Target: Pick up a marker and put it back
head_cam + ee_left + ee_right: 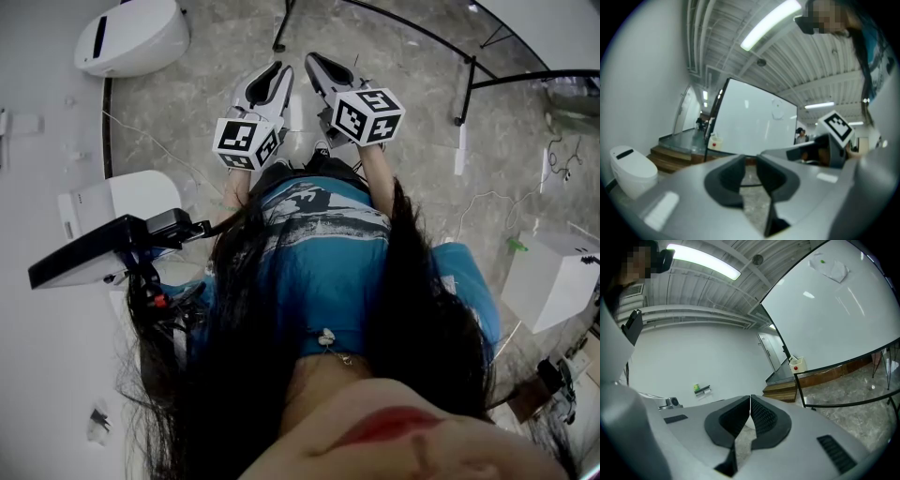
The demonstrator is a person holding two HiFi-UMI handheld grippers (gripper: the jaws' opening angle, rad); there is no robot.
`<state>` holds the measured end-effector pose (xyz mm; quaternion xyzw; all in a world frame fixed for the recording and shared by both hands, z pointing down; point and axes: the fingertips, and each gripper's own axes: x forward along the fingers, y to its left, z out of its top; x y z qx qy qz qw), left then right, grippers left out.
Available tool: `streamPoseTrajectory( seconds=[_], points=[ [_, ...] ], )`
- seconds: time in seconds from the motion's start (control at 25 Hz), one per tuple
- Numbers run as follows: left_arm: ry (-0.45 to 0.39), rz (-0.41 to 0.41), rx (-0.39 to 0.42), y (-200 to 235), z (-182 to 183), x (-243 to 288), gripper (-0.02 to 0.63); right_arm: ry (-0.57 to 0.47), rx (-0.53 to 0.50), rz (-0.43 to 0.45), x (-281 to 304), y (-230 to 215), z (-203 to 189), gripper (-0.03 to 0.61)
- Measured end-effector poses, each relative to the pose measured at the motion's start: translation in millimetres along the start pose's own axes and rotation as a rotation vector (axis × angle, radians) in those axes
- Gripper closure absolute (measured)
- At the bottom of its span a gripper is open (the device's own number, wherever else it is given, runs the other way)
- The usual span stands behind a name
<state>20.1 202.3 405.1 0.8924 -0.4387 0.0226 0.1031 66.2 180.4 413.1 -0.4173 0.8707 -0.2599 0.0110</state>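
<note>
Both grippers are held up in front of the person's body, over a grey stone floor. My left gripper (277,69) (749,164) stands a little open, with a narrow gap and nothing between its dark pads. My right gripper (313,60) (750,401) is shut, pads touching, with nothing in it. The right gripper's marker cube (838,127) shows in the left gripper view. No marker can be clearly made out. A large whiteboard (754,126) (834,319) stands ahead on a black frame (469,66).
A white rounded device (131,37) (630,171) stands on the floor at the left. A small white box with a red dot (797,364) (715,140) hangs by the whiteboard. A white box (553,277) sits at the right. Wooden steps (783,390) lie beyond.
</note>
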Motion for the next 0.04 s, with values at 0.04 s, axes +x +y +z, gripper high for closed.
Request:
streamPoseTrajectory(
  seconds=[0.04],
  points=[
    [0.002,-0.001,-0.001,-2.6,-3.1,4.6,0.551,0.001,0.001,-0.001,-1.4,-5.9,-1.0,0.563]
  ],
)
